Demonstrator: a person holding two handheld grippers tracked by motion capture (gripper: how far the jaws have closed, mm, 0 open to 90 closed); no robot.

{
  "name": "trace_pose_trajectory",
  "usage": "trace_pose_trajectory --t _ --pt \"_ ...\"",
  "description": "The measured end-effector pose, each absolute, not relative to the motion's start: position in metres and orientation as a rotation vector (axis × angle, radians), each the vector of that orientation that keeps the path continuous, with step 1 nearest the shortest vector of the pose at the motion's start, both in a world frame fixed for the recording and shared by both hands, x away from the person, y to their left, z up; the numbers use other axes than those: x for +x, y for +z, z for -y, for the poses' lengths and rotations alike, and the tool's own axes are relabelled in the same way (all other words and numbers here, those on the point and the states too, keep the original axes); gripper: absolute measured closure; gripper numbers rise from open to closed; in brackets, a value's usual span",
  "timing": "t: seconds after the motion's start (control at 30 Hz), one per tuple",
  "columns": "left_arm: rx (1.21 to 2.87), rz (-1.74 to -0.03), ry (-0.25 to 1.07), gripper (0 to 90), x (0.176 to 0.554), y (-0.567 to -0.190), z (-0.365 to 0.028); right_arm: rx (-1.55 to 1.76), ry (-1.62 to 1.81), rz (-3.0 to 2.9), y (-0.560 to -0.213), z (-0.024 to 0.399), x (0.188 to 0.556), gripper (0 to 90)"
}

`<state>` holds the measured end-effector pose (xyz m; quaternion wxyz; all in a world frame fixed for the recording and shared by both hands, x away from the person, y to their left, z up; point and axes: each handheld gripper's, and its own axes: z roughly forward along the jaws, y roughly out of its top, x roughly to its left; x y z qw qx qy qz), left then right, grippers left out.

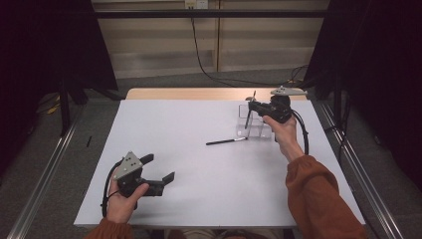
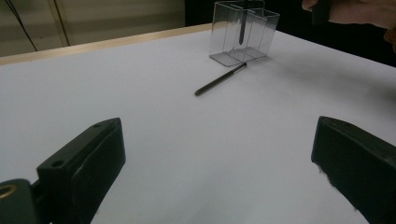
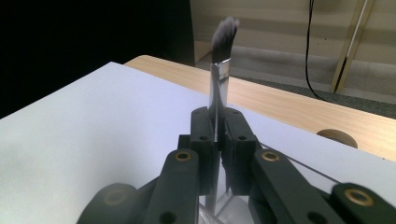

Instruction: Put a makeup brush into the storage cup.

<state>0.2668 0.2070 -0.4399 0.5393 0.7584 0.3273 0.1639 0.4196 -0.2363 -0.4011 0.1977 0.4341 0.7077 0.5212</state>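
White table on grey carpet, dark curtains flanking.

Table: white top, light wood far edge. Organiser: clear, colourless. Brush: silver ferrule, dark grey bristles. Pen: black. Both grippers, left and right: black, with grey top plates. Sleeve: rust orange.

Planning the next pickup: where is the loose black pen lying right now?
In the high view the black pen lies flat on the white table, right of centre, its tip just left of the clear organizer.
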Motion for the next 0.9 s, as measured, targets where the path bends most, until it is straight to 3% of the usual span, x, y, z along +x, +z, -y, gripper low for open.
trace_pose_trajectory --t 0.33,0.43,0.47,0.53,0.67,0.73,0.83,0.9 --pt "1.809 -0.780 0.389 2.9 0.2670 -0.4400 -0.2067 1.221 1.461 -1.991 -0.4060 0.2373 0.4193 83.4" --pt "1.808 -0.780 0.389 2.9 0.2670 -0.4400 -0.2067 1.223 1.465 -1.988 -0.4073 0.2381 0.4190 79.3" --pt "1.809 -0.780 0.389 2.9 0.2670 -0.4400 -0.2067 1.220 1.472 -1.981 -0.4075 0.2388 0.4183 70.6" --pt "1.811 -0.778 0.389 3.0 0.2670 -0.4399 -0.2065 1.222 1.469 -1.977 -0.4075 0.2389 0.4180 68.1" --pt "1.811 -0.777 0.389 3.0 0.2671 -0.4400 -0.2064 1.206 1.477 -1.952 -0.4070 0.2382 0.4170 47.0" --pt "1.810 -0.777 0.389 2.9 0.2671 -0.4401 -0.2064 1.207 1.486 -1.947 -0.4077 0.2376 0.4167 31.3" --pt "1.812 -0.779 0.389 3.0 0.2672 -0.4401 -0.2066 1.211 1.494 -1.938 -0.4087 0.2380 0.4166 27.9" --pt "1.811 -0.778 0.387 3.0 0.2672 -0.4399 -0.2068 1.210 1.501 -1.929 -0.4094 0.2386 0.4167 20.5"
